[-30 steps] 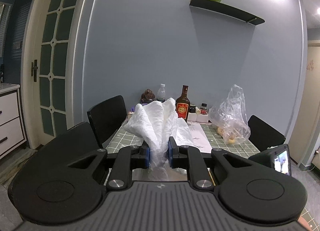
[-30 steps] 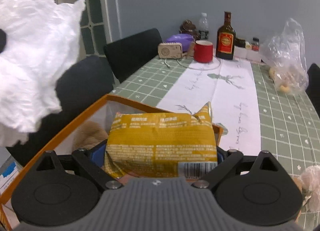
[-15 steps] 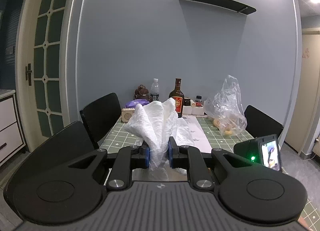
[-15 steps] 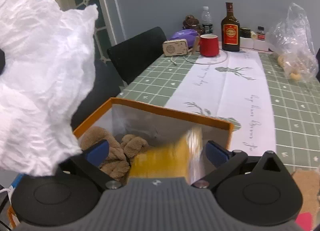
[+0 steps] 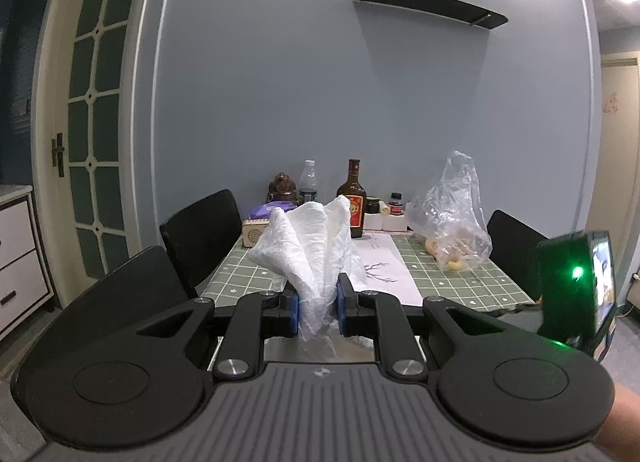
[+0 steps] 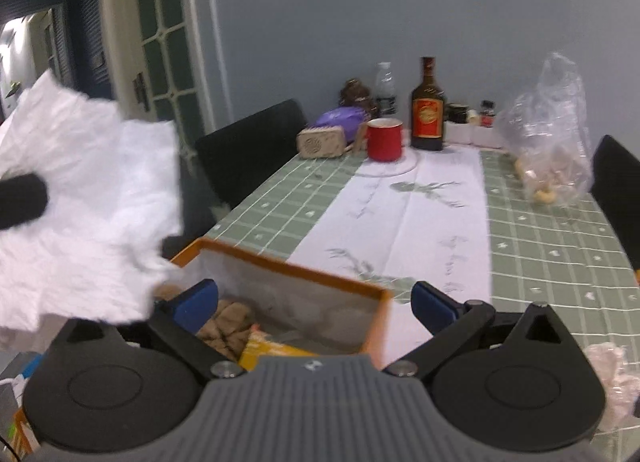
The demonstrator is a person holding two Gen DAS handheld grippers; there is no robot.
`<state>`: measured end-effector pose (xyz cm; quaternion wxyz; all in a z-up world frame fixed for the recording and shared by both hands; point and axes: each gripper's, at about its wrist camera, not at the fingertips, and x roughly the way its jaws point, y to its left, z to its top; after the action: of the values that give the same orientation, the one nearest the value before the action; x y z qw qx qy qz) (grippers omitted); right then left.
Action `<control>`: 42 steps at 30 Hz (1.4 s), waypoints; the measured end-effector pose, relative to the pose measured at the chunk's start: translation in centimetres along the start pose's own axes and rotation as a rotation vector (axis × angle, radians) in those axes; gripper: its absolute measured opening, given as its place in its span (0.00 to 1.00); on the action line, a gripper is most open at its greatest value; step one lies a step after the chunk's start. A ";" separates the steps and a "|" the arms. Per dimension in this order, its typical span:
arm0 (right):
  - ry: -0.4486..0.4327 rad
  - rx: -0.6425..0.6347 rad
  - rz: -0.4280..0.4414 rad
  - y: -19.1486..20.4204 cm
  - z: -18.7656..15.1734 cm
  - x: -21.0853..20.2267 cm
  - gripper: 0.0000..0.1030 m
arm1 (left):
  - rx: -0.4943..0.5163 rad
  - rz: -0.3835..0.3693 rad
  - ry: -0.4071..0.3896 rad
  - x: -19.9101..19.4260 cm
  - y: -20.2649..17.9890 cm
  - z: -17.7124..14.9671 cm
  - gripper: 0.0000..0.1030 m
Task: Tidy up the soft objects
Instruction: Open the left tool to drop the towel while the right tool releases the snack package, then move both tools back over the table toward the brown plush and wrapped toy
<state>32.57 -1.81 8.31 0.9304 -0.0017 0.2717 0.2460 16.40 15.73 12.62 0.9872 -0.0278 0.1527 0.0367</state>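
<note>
My left gripper is shut on a crumpled white plastic bag, held up in the air over the near table edge. The same white plastic bag fills the left of the right wrist view. My right gripper stands wide open with nothing between its blue pads, above an orange-rimmed box with silver lining. Inside the box lie a brown plush toy and a yellow snack packet, partly hidden by the gripper body.
The green checked table carries a white runner, a red mug, a brown bottle, a small wooden radio and a clear plastic bag with food. Black chairs stand at both sides. A pale soft thing lies at the near right.
My right gripper let go of the yellow snack packet, which dropped into the box, and the gripper lifted and drew back. The left gripper kept hold of the white bag.
</note>
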 end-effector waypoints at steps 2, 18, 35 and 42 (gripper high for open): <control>-0.010 0.020 -0.009 -0.9 0.1 -0.6 0.98 | 0.006 -0.012 0.008 0.3 -0.2 -0.1 0.19; -0.047 0.058 -0.074 -4.3 0.2 -2.4 0.98 | 0.187 -0.022 0.293 8.6 -4.5 -4.4 0.19; -0.038 0.013 -0.040 -2.9 0.2 -1.9 0.98 | 0.413 0.141 0.325 6.5 -4.4 -4.9 0.46; -0.035 -0.020 -0.034 -2.3 0.1 -1.9 0.98 | 0.526 0.223 0.170 4.5 -5.7 -5.0 0.80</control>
<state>32.29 -4.71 9.06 0.9390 -0.0110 0.2528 0.2329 19.66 10.01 6.74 0.9341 0.2430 0.2411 0.1015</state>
